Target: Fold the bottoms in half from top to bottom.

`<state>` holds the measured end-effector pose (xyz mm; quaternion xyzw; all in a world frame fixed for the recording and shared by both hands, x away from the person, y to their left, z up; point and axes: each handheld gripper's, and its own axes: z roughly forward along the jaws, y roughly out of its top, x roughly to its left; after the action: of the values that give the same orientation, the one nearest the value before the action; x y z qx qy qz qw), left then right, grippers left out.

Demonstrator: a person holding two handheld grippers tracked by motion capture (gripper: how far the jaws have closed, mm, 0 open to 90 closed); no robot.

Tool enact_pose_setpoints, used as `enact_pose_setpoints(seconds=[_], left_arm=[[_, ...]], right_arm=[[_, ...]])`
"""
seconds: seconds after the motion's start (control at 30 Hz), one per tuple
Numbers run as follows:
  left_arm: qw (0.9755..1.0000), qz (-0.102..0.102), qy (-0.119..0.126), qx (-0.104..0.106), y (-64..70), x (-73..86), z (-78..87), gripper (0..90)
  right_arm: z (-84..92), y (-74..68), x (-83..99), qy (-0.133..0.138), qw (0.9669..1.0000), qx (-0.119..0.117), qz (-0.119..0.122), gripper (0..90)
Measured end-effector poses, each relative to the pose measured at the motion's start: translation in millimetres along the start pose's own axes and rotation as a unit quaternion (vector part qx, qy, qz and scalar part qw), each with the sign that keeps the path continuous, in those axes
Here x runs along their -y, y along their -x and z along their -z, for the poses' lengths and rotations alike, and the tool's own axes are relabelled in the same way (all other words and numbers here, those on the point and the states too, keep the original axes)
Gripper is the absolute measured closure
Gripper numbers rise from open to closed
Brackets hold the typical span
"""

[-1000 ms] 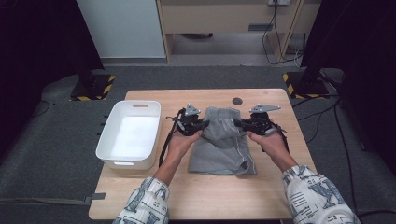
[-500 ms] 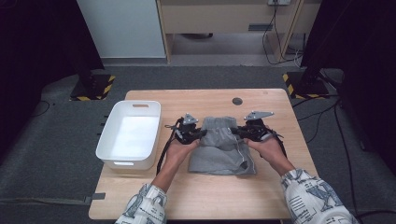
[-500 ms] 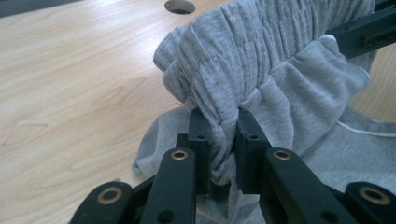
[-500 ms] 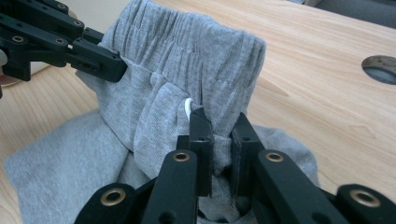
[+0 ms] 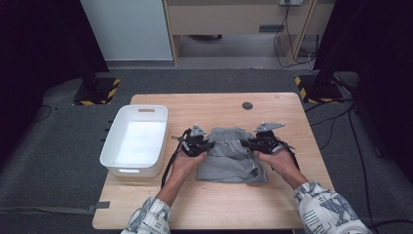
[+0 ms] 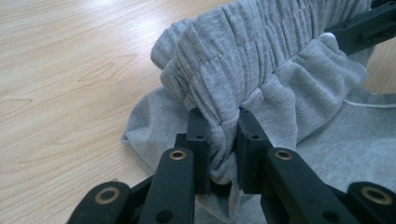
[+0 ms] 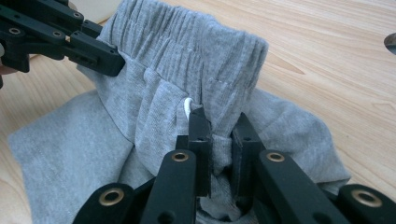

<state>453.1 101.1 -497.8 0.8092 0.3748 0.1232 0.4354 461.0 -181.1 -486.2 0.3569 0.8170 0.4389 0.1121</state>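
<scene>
1. My left gripper (image 5: 203, 144) has its jaws clamped on the gathered, ribbed waistband of the grey garment (image 5: 231, 158). In the left gripper view the cloth is bunched into folds between the two black jaws, which stand narrow with fabric pressed on both sides.

2. My right gripper (image 5: 251, 143) has its jaws pinched on the same waistband at the other end. In the right gripper view the elastic edge is squeezed between the jaws, and a short white drawstring (image 7: 187, 105) peeks out just above them.

3. Between my two grips the waistband is lifted and stretched into a raised band. The rest of the grey garment lies spread on the wooden counter (image 5: 214, 105) below it, reaching back toward me.

4. The garment sits around the middle of the counter, a little nearer my edge than the far one. My hands are on either side of it, and my patterned sleeves (image 5: 321, 207) come in from the bottom of the high view.

5. A white bin (image 5: 113, 158) stands on the counter's left part, just beside my left hand and apart from the cloth.

6. A small dark round spot (image 5: 247, 105) shows in the counter surface on the far side, well apart from the garment.

7. In each gripper view the other gripper shows at the far end of the waistband, holding the fabric.
</scene>
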Motion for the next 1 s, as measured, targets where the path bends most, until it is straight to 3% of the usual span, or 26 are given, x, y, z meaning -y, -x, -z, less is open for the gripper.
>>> enact_pose_setpoints(seconds=[0.43, 0.63, 0.83, 1.0], left_arm=[[0.9999, 0.004, -0.015, 0.006, -1.4, 10.6, -3.8, 76.2], [0.9991, 0.003, -0.041, 0.009, -1.1, 16.3, -10.3, 75.7], [0.999, 0.009, -0.044, 0.005, -3.3, 17.2, -14.5, 75.3], [0.999, 0.028, -0.034, -0.005, -6.8, 11.8, -25.0, 75.2]], right_arm=[[-6.5, -1.1, 8.7, -0.011, 0.9999, 0.003, 0.007, 79.8], [-13.0, -0.1, 17.8, -0.025, 0.9997, 0.003, 0.006, 79.5], [-17.0, 1.8, 19.4, -0.023, 0.9997, 0.002, 0.008, 79.4], [-24.9, 11.5, 15.5, -0.018, 0.9997, 0.015, -0.002, 79.3]])
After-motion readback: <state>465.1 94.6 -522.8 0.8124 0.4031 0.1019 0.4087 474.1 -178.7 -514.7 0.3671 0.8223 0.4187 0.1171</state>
